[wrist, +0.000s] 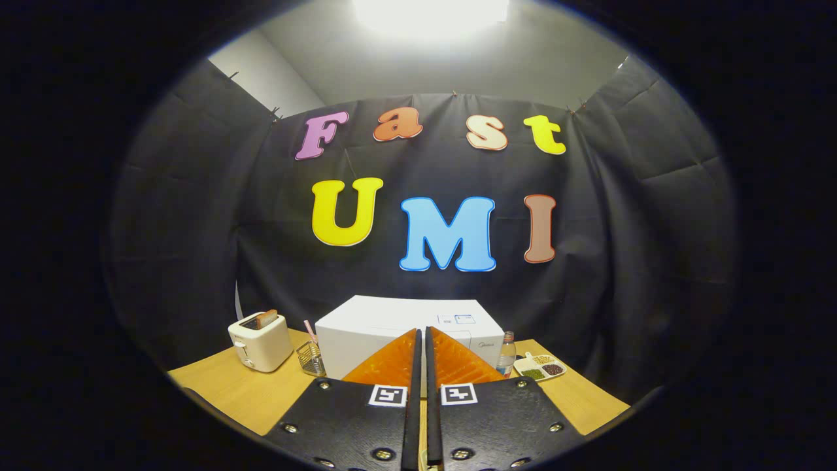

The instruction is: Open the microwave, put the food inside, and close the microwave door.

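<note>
A white microwave (366, 330) stands on the wooden table (245, 389), beyond my fingers, with its door closed as far as I can see. My gripper (422, 335) is held above the table in front of it, the two fingers pressed together with nothing between them. The fingertips overlap the microwave's front face in the view but sit well short of it. A small white divided dish of food (540, 367) lies on the table to the right of the microwave.
A cream toaster (260, 340) with a slice of bread in it stands left of the microwave. A small wire basket (311, 357) with a pink stick sits between them. A clear bottle (507, 354) stands by the microwave's right side. Black cloth walls close the booth.
</note>
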### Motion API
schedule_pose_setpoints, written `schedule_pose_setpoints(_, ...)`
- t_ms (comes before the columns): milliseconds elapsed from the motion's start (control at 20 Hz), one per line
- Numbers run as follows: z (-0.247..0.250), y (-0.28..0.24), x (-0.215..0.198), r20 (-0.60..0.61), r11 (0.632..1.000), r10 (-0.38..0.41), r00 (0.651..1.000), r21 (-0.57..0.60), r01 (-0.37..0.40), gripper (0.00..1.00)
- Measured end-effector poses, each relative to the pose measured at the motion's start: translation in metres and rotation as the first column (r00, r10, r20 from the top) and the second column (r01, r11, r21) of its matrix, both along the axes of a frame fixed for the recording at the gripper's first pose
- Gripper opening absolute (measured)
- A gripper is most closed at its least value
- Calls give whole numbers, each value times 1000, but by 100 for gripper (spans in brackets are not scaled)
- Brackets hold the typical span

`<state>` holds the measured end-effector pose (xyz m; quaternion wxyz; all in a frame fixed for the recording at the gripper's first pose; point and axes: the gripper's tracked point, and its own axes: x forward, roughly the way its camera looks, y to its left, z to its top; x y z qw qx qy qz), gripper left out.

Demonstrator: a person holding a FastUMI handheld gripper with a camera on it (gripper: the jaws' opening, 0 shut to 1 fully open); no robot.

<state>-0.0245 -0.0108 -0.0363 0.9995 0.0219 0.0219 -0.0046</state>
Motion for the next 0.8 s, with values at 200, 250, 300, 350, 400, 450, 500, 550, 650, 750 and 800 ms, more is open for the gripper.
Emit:
schedule_pose_setpoints(200, 20, -11, -11, 31, 997, -65, 997, -29, 66, 10)
schedule_pose_setpoints(250, 24, -17, -12, 38, 993, -101, 994, -53, 103, 36)
schedule_pose_setpoints(300, 29, -14, -13, 52, 991, -109, 993, -72, 113, 63)
schedule_pose_setpoints(350, 34, -11, -13, 60, 990, -110, 992, -78, 115, 90)
schedule_pose_setpoints(400, 35, -3, -12, 63, 993, -94, 994, -69, 98, 93)
schedule_pose_setpoints(450, 34, 4, -9, 56, 996, -74, 996, -50, 77, 96)
schedule_pose_setpoints(500, 30, 8, -5, 38, 998, -57, 998, -32, 59, 96)
schedule_pose_setpoints(550, 25, 12, -3, 20, 999, -41, 999, -16, 42, 96)
schedule_pose_setpoints(650, 21, 14, 4, -2, 999, -34, 999, -21, 34, 96)
schedule_pose_setpoints(750, 19, 6, 7, -6, 997, -62, 998, -41, 62, 96)
schedule_pose_setpoints(800, 17, 9, 8, -5, 997, -60, 998, -41, 60, 96)
